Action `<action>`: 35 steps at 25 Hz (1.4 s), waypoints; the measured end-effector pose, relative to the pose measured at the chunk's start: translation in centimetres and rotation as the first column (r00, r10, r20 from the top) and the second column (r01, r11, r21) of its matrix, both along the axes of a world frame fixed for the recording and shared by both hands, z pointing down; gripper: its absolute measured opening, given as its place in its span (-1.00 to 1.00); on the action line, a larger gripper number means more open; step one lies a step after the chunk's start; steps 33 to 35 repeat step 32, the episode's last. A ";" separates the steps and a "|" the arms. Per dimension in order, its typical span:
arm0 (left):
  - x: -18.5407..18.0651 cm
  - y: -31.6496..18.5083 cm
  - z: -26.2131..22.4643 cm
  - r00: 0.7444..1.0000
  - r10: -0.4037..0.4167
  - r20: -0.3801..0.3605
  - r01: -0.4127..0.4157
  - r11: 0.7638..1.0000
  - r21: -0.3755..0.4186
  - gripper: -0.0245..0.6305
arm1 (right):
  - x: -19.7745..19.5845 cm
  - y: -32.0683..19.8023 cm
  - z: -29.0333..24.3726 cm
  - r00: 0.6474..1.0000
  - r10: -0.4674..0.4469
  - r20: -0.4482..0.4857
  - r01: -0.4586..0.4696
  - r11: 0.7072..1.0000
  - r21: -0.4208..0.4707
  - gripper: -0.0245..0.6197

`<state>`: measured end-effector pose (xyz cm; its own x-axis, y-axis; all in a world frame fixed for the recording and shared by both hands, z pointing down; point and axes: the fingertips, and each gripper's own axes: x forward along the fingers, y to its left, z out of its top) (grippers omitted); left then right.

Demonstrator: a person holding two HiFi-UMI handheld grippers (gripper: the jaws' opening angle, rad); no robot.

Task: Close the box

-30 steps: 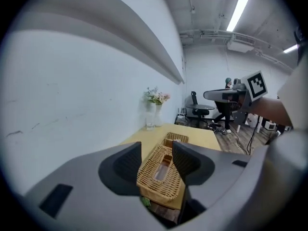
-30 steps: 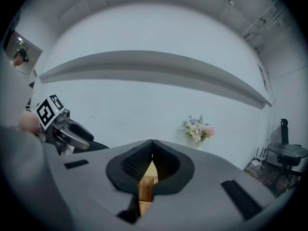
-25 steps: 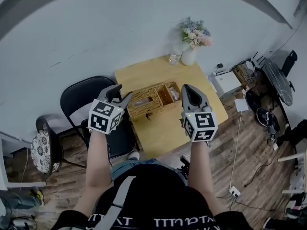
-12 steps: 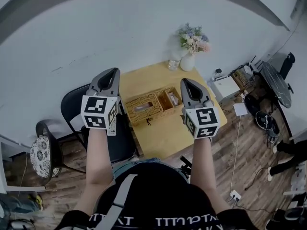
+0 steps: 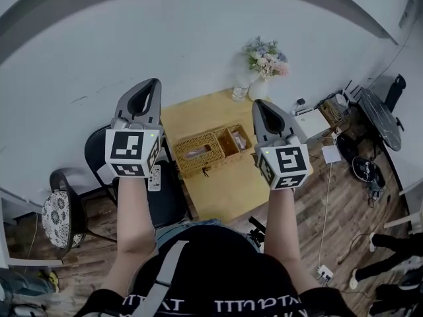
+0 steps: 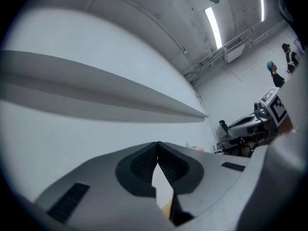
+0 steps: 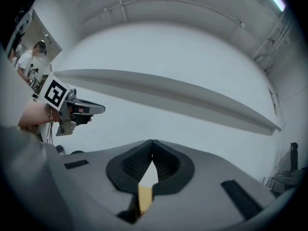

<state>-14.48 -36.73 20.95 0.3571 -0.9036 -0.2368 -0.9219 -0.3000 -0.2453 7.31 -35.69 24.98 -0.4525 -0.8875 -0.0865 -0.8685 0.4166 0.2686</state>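
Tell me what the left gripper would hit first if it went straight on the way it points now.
Probably the white wall. The left gripper, jaws shut and empty, aims at bare wall; the wicker box and table lie below that line, though depth is hard to judge.

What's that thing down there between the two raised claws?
In the head view, a woven box on the wooden table shows between the left claw and the right claw.
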 end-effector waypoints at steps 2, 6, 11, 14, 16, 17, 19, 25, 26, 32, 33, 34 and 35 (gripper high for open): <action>0.0 0.0 -0.2 1.000 0.003 0.002 -0.003 1.000 0.012 -0.89 | -0.2 0.1 -0.6 1.000 -0.003 0.005 0.003 1.000 0.018 -0.88; 0.3 0.2 -0.4 1.000 0.014 0.012 -0.014 0.999 0.030 -0.89 | -0.2 0.4 -1.5 1.000 -0.007 0.020 0.005 0.998 0.055 -0.88; 0.5 0.4 -0.5 1.000 0.021 0.019 -0.022 0.999 0.041 -0.89 | 0.0 0.5 -1.6 1.000 0.004 0.027 -0.005 0.999 0.053 -0.88; 0.6 0.5 -0.5 0.999 0.024 0.026 -0.026 0.999 0.046 -0.89 | -0.2 0.6 -1.6 1.000 -0.002 0.025 0.000 0.998 0.058 -0.88; 0.7 0.5 -0.4 0.999 0.027 0.031 -0.029 0.999 0.046 -0.89 | -0.4 0.7 -1.6 1.000 -0.005 0.021 0.003 0.998 0.060 -0.88; 0.7 0.5 -0.3 0.999 0.029 0.032 -0.031 0.999 0.045 -0.89 | -0.5 0.7 -1.6 1.000 -0.006 0.019 0.005 0.998 0.059 -0.88; 0.7 0.5 -0.1 0.999 0.033 0.034 -0.034 0.999 0.041 -0.89 | -0.7 0.7 -1.5 1.000 -0.009 0.016 0.008 0.998 0.058 -0.88; 0.4 0.7 0.0 0.999 0.032 0.026 -0.033 0.999 0.039 -0.89 | -1.1 1.0 -1.6 1.000 -0.013 0.003 0.013 0.998 0.055 -0.88; 0.3 0.7 0.0 0.999 0.031 0.024 -0.032 0.999 0.040 -0.89 | -1.2 1.0 -1.6 1.000 -0.013 0.001 0.013 0.998 0.054 -0.88; 0.4 0.9 -0.1 0.999 0.032 0.023 -0.033 0.999 0.043 -0.89 | -1.1 1.2 -1.7 1.000 -0.010 -0.007 0.010 0.998 0.057 -0.88; 0.4 0.9 -0.1 0.999 0.032 0.023 -0.033 0.999 0.043 -0.89 | -1.1 1.2 -1.7 1.000 -0.010 -0.007 0.010 0.998 0.057 -0.88; 0.4 0.9 -0.1 0.999 0.032 0.023 -0.033 0.999 0.043 -0.89 | -1.1 1.2 -1.7 1.000 -0.010 -0.007 0.010 0.998 0.057 -0.88; 0.4 0.9 -0.1 0.999 0.032 0.023 -0.033 0.999 0.043 -0.89 | -1.1 1.2 -1.7 1.000 -0.010 -0.007 0.010 0.998 0.057 -0.88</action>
